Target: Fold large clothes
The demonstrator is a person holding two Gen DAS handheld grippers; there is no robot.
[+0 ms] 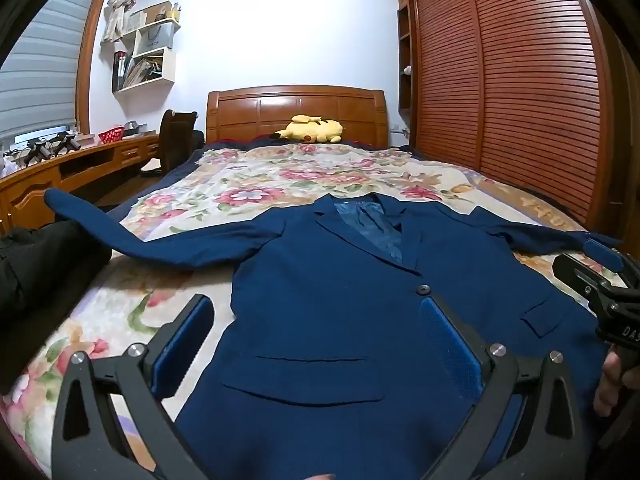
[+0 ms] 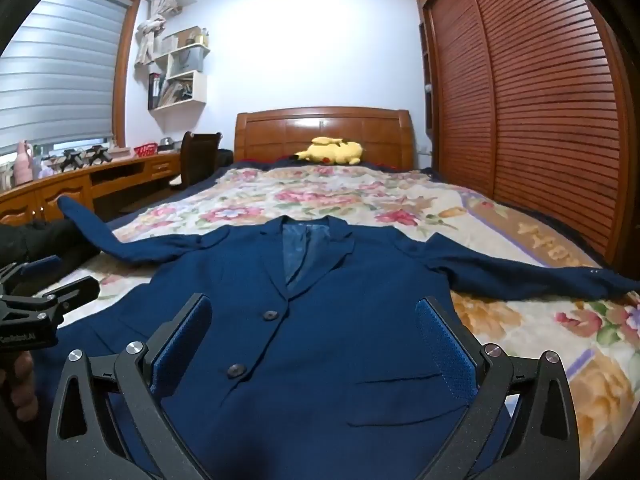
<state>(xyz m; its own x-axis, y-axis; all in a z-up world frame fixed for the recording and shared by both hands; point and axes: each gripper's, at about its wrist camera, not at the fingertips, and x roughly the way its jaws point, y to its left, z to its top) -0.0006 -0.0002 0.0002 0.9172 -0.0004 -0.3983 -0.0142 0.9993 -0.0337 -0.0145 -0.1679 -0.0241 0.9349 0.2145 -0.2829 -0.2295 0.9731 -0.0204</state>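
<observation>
A dark blue suit jacket (image 1: 340, 300) lies face up and buttoned on the floral bedspread (image 1: 256, 188), both sleeves spread out to the sides. It also shows in the right wrist view (image 2: 340, 320). My left gripper (image 1: 316, 320) is open and empty, hovering over the jacket's lower left half. My right gripper (image 2: 314, 320) is open and empty, over the jacket's lower right half. Each gripper shows at the edge of the other's view: the right one (image 1: 600, 276) and the left one (image 2: 36, 300).
A yellow plush toy (image 1: 312, 130) lies by the wooden headboard (image 1: 296, 108). A wooden slatted wardrobe (image 1: 520, 80) stands along the right. A wooden desk (image 1: 80, 164) and chair (image 1: 176, 136) stand left. A black garment (image 1: 44, 256) lies at the bed's left edge.
</observation>
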